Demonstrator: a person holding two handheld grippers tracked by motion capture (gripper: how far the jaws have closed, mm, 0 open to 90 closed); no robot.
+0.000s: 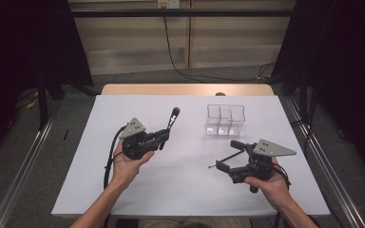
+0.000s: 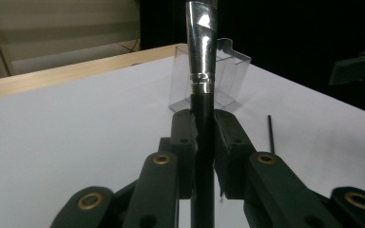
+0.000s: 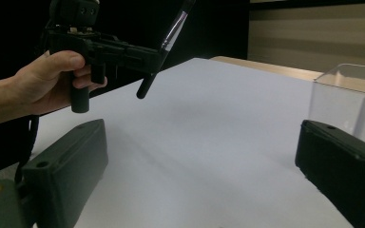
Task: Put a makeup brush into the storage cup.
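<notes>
The left hand-held gripper is clamping a brush by its handle, lifted above the counter, left of the clear box. The right hand-held gripper is hanging wide, empty. Keeping the brush upright should help when lowering it into a compartment.

Even overhead light, dark surroundings, soft shadows, blurred near jaws.

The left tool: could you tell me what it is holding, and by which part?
The left tool is shut on a makeup brush, gripping its black handle just below the silver ferrule.
</notes>
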